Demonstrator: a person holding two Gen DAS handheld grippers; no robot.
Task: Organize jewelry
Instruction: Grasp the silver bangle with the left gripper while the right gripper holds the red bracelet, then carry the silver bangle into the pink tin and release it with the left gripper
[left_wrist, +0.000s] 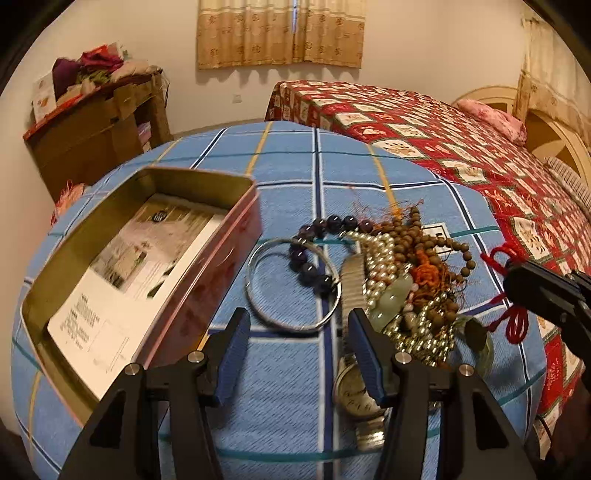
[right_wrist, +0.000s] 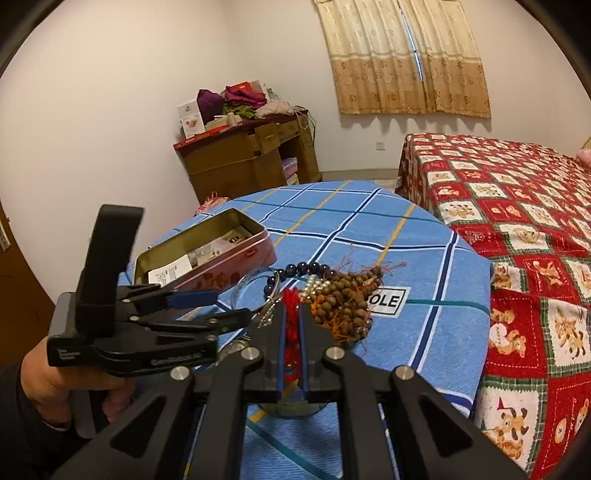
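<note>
While right gripper (right_wrist: 291, 325) clamps limp red cord (right_wrist: 291, 301), left gripper (left_wrist: 295, 332) agape: pinch stiff, slippery silver bangle (left_wrist: 258, 258) at rim.

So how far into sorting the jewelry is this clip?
Early. The tin holds only a printed card, no jewelry yet. In hand: the right tool is shut on the red cord. The left tool is open over the bangle. Left: beads, pearls, watch.
</note>
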